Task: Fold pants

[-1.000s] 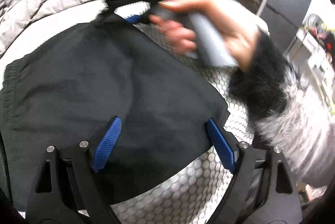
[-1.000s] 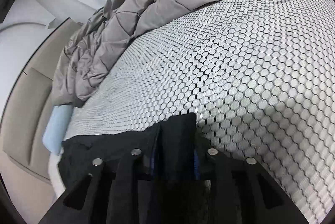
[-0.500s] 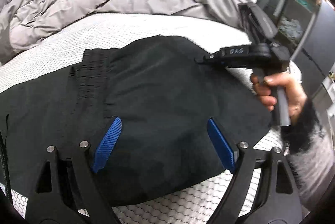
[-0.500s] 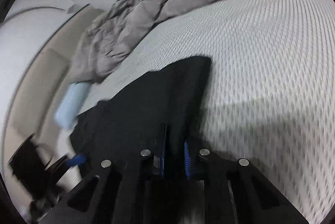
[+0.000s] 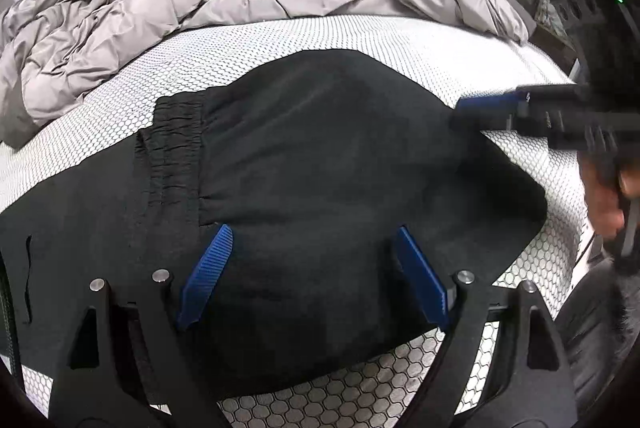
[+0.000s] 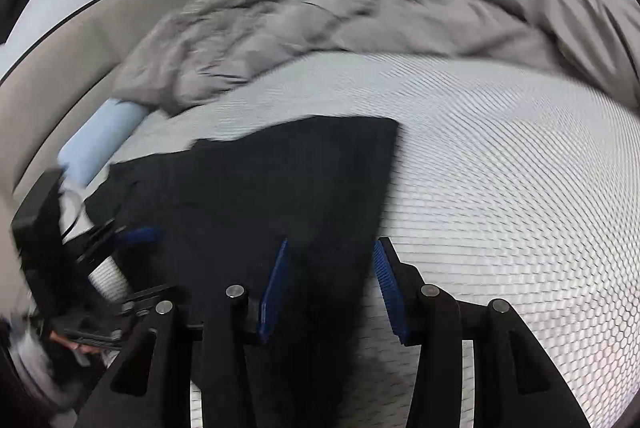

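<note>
Pants: black pants (image 5: 320, 164) folded on the honeycomb mattress (image 6: 500, 188).
Your left gripper (image 5: 312, 276): spread wide over the pants, holding nothing.
Your right gripper (image 6: 332, 284): parted at the pants' edge, holding nothing.

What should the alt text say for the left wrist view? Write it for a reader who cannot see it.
Black pants lie folded on a white honeycomb-patterned mattress, with the open left gripper above them in the foreground. The right gripper reaches in from the right edge near the fabric, and a rumpled grey duvet is heaped behind.
</note>
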A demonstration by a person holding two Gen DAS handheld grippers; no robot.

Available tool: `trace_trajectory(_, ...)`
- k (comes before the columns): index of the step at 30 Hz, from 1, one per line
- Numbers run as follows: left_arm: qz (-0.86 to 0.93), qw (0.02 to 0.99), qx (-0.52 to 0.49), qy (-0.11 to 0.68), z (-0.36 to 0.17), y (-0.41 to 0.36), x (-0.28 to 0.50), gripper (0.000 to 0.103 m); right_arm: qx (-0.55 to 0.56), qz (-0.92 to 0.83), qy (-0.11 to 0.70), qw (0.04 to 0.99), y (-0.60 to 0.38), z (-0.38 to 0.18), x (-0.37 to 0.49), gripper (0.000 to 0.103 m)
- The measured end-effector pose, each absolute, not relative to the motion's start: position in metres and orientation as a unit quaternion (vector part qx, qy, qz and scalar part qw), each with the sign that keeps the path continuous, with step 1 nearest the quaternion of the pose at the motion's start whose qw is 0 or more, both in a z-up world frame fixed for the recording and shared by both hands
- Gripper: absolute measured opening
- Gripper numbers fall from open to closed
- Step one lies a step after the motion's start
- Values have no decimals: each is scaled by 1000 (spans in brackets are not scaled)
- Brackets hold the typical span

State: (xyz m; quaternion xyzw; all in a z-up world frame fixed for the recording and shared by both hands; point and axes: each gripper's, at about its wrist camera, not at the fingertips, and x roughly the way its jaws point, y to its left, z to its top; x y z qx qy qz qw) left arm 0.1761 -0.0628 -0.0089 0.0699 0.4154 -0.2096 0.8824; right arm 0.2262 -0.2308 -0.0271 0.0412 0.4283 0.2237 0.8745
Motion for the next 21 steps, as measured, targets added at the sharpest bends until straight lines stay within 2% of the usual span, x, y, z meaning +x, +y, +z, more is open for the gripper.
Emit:
trace_trajectory(6, -203, 869, 95, 440, -27, -48, 183, 82, -107, 256, 471, 837, -181, -76, 204, 45)
trace_trajectory(12, -196, 877, 77, 432, -19, -28, 175, 79, -72, 238, 468, 848, -223, -66, 200, 45)
trace_trajectory(17, -208, 888, 65, 405, 2, -51, 196, 78, -39, 240, 430, 869, -217, -46, 204, 45)
trace_trajectory(18, -212, 884, 71, 410, -1, -60, 205, 75, -41, 238, 433, 869, -209, -47, 210, 45)
trace_trajectory(20, -206, 874, 89, 431, -13, -73, 221, 55, -44, 239, 448, 860, -192, -56, 224, 45)
trace_trajectory(21, -197, 870, 98, 441, -20, -74, 229, 53, -46, 244, 459, 853, -187, -62, 230, 45)
